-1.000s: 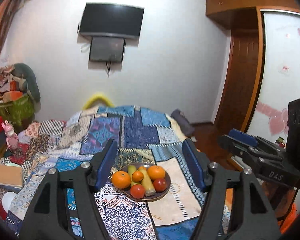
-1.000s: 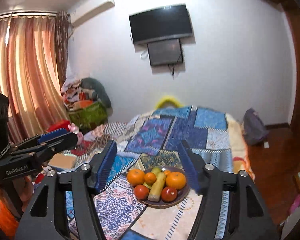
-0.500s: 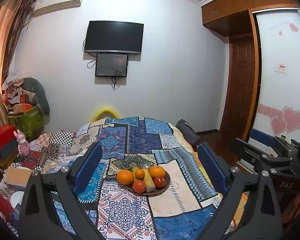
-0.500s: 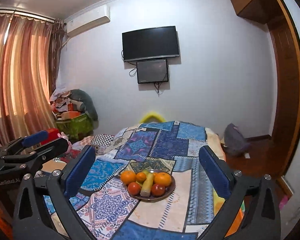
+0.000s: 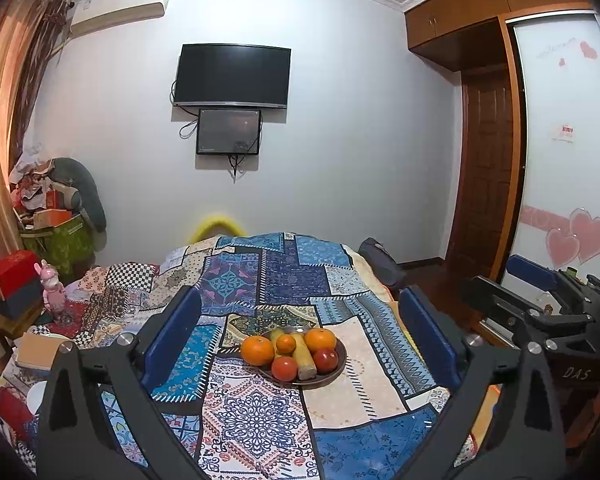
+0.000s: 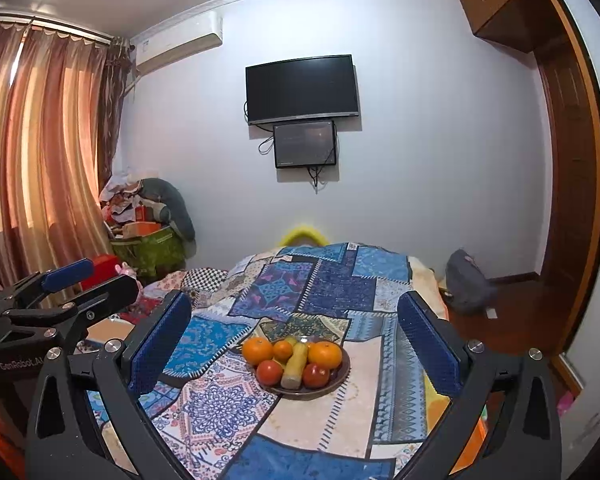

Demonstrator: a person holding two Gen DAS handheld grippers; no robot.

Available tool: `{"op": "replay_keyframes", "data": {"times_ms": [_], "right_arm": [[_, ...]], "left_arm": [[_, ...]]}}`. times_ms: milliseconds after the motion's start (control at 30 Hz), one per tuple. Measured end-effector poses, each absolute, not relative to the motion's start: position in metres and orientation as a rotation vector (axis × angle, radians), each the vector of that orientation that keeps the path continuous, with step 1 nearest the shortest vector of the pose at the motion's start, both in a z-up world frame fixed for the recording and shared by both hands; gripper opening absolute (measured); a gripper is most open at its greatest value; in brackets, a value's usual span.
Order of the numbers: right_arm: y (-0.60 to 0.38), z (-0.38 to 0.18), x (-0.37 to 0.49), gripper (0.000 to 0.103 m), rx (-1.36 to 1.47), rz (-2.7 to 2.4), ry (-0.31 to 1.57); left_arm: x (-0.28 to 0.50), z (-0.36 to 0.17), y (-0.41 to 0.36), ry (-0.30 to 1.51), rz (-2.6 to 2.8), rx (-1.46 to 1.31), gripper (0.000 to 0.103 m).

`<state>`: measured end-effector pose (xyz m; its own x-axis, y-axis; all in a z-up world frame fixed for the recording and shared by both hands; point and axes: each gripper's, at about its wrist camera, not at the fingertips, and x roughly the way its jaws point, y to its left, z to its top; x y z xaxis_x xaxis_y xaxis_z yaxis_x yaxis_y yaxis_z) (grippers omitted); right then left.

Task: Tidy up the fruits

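A dark round plate (image 5: 332, 376) (image 6: 342, 376) sits on the patchwork bedspread (image 5: 260, 280) and holds several fruits: two oranges (image 5: 257, 351) (image 6: 325, 354), a small mandarin (image 5: 286, 343), two red tomatoes (image 5: 284, 368) (image 6: 269, 372) and yellow-green bananas (image 5: 302, 357) (image 6: 293, 364). My left gripper (image 5: 300, 336) is wide open and empty, held well back from the plate. My right gripper (image 6: 294, 340) is also wide open and empty, at a similar distance. Each gripper shows at the side of the other's view.
The bed fills the middle of the room. A TV (image 5: 231, 75) hangs on the far wall. Cluttered boxes and a green bag (image 5: 56, 236) stand at the left by the curtain. A wooden door (image 5: 484, 176) and a dark bag (image 6: 466, 282) are on the right.
Both grippers have opened from a narrower gap to wide open. Both have pulled back and up from the plate, so the fruit looks smaller and more of the room shows.
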<state>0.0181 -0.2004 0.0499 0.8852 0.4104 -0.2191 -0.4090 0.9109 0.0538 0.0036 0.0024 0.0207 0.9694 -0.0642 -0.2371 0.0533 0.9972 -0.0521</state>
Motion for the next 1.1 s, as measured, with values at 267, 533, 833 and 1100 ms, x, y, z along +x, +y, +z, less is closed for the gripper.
{"op": "replay_keyframes", "data": {"times_ms": [267,533,833,1100], "right_arm": [[-0.1995,0.0511,0.0168,0.103,-0.003,0.417,0.220],[-0.1986,0.0532,0.0176,0.103,-0.001,0.414,0.212],[-0.1971,0.0552,0.0166,0.103,0.001,0.413,0.208],[-0.1976,0.0562,0.0165,0.103,0.006,0.415,0.205]], "left_arm": [[0.0044,0.0205,0.0016,0.235,-0.057,-0.032,0.102],[0.0079,0.0196,0.0040,0.243,-0.056,-0.043,0.103],[0.0107,0.0197,0.0057,0.247,-0.053,-0.049,0.103],[0.0108,0.0198,0.0060,0.248,-0.059,-0.052,0.103]]}}
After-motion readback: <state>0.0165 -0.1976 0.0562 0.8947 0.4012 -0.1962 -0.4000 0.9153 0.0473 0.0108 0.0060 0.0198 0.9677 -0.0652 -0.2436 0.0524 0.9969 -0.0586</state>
